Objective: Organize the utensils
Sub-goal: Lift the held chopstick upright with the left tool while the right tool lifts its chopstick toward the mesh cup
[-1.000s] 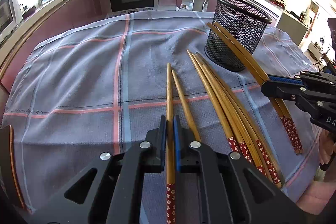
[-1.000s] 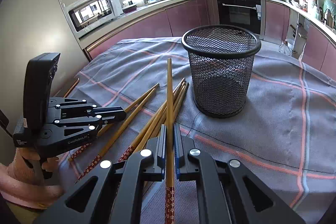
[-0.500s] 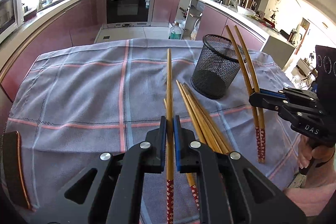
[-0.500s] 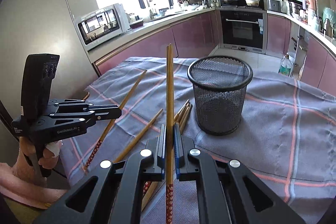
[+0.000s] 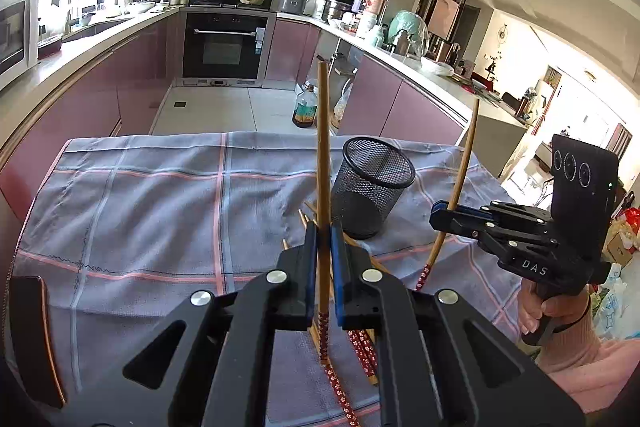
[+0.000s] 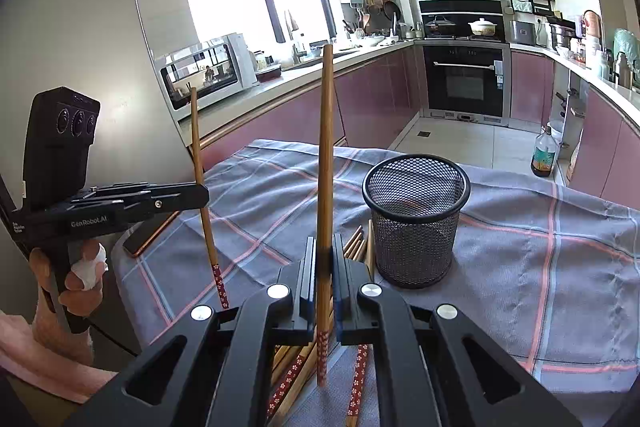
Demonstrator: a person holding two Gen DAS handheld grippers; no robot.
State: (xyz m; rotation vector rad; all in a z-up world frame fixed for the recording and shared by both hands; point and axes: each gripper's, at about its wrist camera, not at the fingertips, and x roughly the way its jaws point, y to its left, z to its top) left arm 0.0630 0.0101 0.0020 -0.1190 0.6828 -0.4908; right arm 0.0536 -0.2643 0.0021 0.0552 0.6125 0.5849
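Observation:
My left gripper (image 5: pixel 323 233) is shut on a bamboo chopstick (image 5: pixel 322 147) with a red flowered end, held steeply upright above the checked cloth (image 5: pixel 160 211). My right gripper (image 6: pixel 324 247) is shut on chopsticks (image 6: pixel 326 147) that overlap and read as one stick, also upright. Each gripper shows in the other's view: the right gripper (image 5: pixel 440 215) on the right, the left gripper (image 6: pixel 202 194) on the left. The black mesh cup (image 5: pixel 372 187) (image 6: pixel 416 219) stands upright between and beyond them. Several loose chopsticks (image 5: pixel 362 347) (image 6: pixel 294 367) lie on the cloth under the grippers.
A dark flat device with a copper rim (image 5: pixel 36 339) (image 6: pixel 148 239) lies at the cloth's left edge. A person's hands (image 5: pixel 556 311) (image 6: pixel 80 283) hold the gripper handles. An oil bottle (image 6: pixel 544 155) stands on the floor beyond the table. Kitchen counters ring the room.
Both grippers have risen and tipped upward, lifting their chopsticks off the cloth. The sticks now stand much steeper, and the mesh cup looks smaller and farther away.

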